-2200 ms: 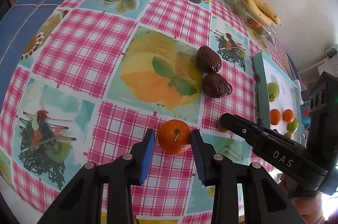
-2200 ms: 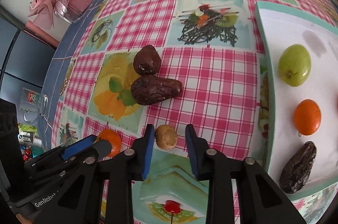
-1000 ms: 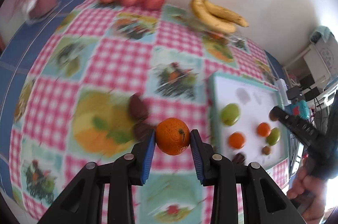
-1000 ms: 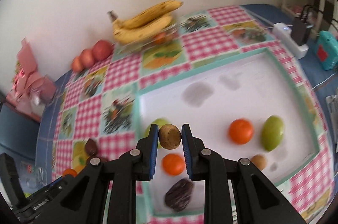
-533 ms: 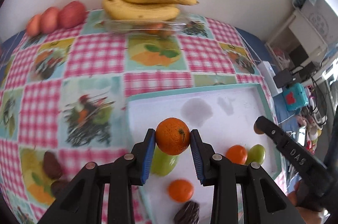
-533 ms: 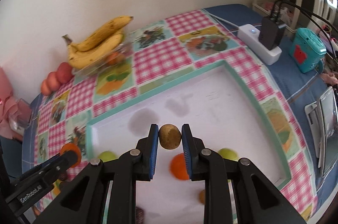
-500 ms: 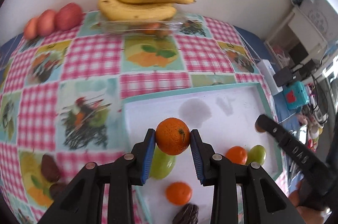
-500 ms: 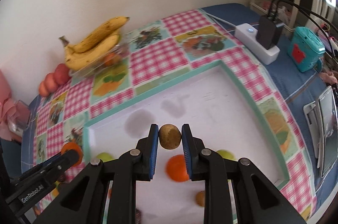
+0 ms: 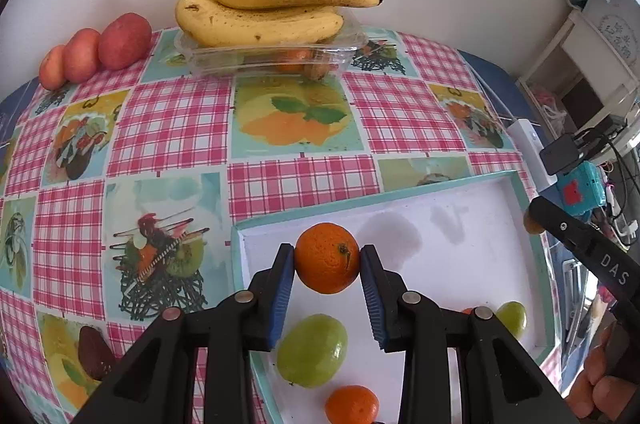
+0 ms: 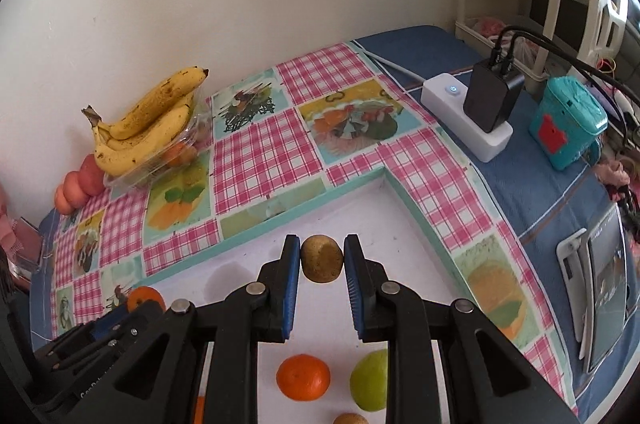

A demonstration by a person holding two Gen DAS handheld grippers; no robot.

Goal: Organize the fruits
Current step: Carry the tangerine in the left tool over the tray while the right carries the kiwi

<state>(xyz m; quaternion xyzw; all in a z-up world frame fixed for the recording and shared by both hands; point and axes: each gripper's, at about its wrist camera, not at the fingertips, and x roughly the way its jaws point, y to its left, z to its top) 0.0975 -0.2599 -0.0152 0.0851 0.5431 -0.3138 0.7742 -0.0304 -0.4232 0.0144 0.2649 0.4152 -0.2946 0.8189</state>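
My left tongs [image 9: 327, 258] are clenched on a mandarin [image 9: 327, 257], held by its sides above the near-left corner of the white tray [image 9: 460, 184]; my right tongs [image 10: 322, 258] are clenched on a small brown kiwi-like fruit [image 10: 322, 258], also in the air over the tray. I judge both fruits light and firm enough for a side grip across the widest part, though the mandarin's skin is soft and will bruise if squeezed hard, and the rounder brown one could roll once set down. In the tray I count two green fruits, two mandarins and one brown fruit, some half hidden. On the counter [image 9: 168, 128] sit three bananas [image 9: 260, 8], three red fruits [image 9: 96, 50] and one dark fruit [image 9: 94, 352].
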